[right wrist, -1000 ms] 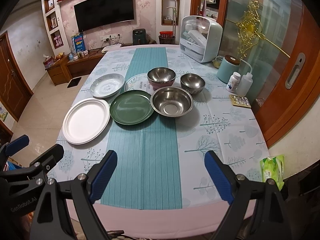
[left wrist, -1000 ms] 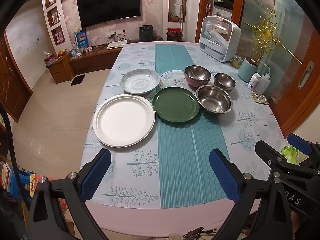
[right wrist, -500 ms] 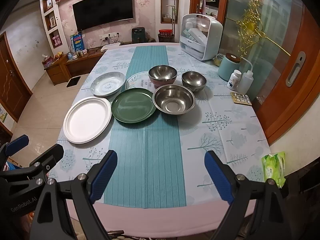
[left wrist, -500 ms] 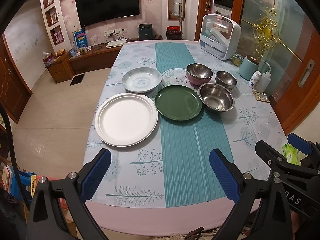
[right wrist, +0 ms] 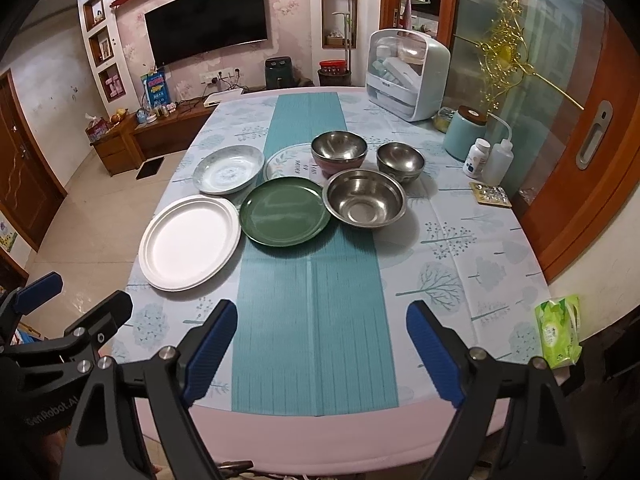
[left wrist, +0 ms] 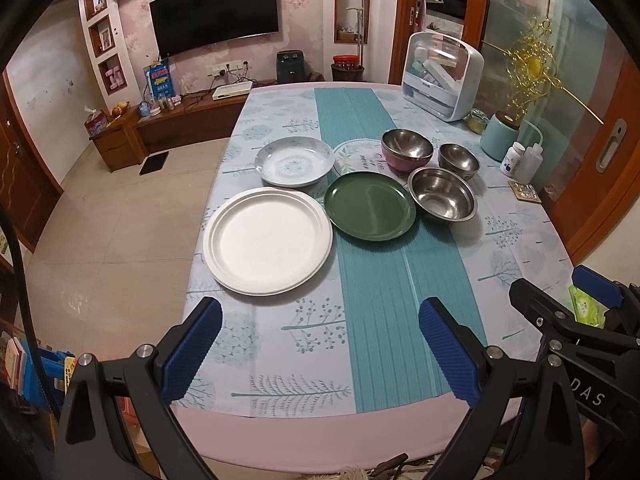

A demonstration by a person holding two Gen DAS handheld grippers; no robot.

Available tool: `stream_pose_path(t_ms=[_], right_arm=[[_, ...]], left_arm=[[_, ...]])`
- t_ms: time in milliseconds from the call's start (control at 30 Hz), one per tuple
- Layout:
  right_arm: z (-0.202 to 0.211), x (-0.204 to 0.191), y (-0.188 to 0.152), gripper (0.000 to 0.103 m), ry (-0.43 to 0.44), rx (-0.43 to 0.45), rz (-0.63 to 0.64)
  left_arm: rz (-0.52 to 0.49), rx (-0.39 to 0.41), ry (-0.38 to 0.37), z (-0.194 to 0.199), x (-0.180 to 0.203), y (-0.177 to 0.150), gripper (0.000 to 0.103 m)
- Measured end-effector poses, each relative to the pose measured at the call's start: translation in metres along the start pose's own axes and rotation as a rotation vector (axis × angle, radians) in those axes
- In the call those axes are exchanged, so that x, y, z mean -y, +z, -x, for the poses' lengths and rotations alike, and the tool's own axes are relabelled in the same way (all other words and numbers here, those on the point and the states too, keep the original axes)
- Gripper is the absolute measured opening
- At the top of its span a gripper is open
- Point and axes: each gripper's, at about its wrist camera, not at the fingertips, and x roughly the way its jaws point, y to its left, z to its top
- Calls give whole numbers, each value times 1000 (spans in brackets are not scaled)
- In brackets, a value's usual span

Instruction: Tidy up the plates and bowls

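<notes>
On the table lie a large white plate (left wrist: 268, 246) (right wrist: 190, 240), a green plate (left wrist: 370, 205) (right wrist: 285, 210), a pale blue patterned dish (left wrist: 295, 161) (right wrist: 229, 168) and a flat patterned plate (left wrist: 354, 156) (right wrist: 290, 165) partly under a pink-sided steel bowl (left wrist: 407, 148) (right wrist: 339, 151). A small steel bowl (left wrist: 459, 160) (right wrist: 400, 161) and a wide steel bowl (left wrist: 443, 199) (right wrist: 365, 203) stand to the right. My left gripper (left wrist: 320, 348) and right gripper (right wrist: 322, 344) are both open and empty, above the near table edge.
A white dish-drying box (left wrist: 440, 76) (right wrist: 408, 74) stands at the far right of the table. A teal canister (right wrist: 466, 132), two white bottles (right wrist: 486, 160) and a blister pack (right wrist: 490, 194) line the right edge. A green tissue pack (right wrist: 558, 330) lies at the near right corner.
Both grippers have moved slightly forward and up over the near table edge. The dishes have not moved. Both stay open.
</notes>
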Motion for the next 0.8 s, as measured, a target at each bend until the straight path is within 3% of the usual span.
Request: stream_pose_path(t_ms=[533, 633, 800], right_arm=[[8, -61, 2, 88, 40, 54, 14], [7, -75, 4, 88, 86, 59, 40], [3, -102, 5, 88, 91, 66, 108]], left_arm=[[9, 81, 25, 5, -73, 1, 99], [9, 87, 40, 0, -88, 5, 99], [18, 100, 73, -16, -110, 13, 99]])
